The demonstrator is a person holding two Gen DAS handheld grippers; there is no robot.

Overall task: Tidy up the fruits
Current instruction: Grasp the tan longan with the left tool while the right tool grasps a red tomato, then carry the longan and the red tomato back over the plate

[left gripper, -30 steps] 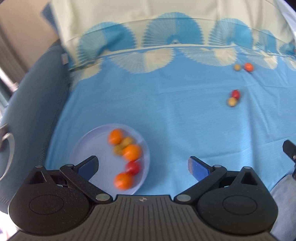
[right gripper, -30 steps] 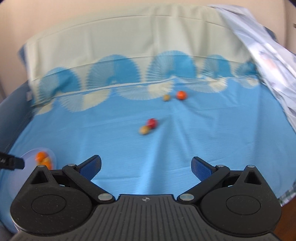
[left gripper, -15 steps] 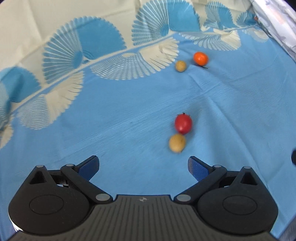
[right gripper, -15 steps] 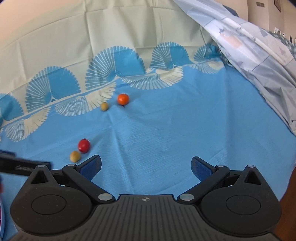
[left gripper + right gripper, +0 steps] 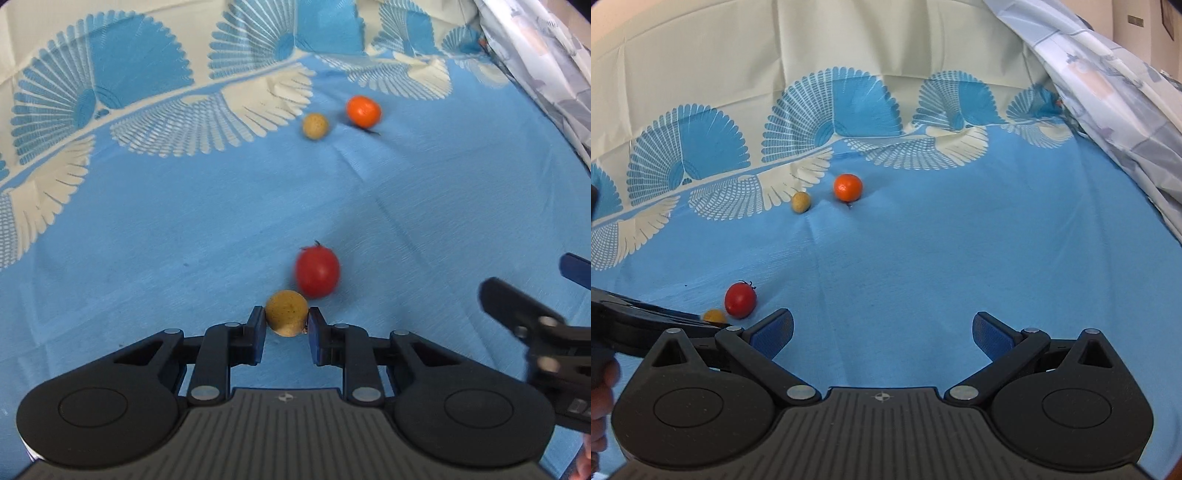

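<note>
My left gripper is closing its jaws, and its blue pads press both sides of a speckled yellow fruit lying on the blue cloth. A red tomato touches that fruit just beyond it. Farther off lie a second small yellow fruit and an orange fruit. My right gripper hangs open over bare cloth, with nothing between its fingers. In the right wrist view the tomato and held fruit sit at lower left, beside the left gripper's fingers. The orange fruit is far ahead.
The blue cloth with a fan pattern covers the whole surface. A crumpled pale quilt rises along the right side. A person's hand shows at the lower left edge. My right gripper's fingers reach into the left wrist view at right.
My left gripper swung from above the plate of fruits over to the tomato and yellow fruit, sank, and closed on the yellow fruit. My right gripper moved lower and nearer the far fruits.
</note>
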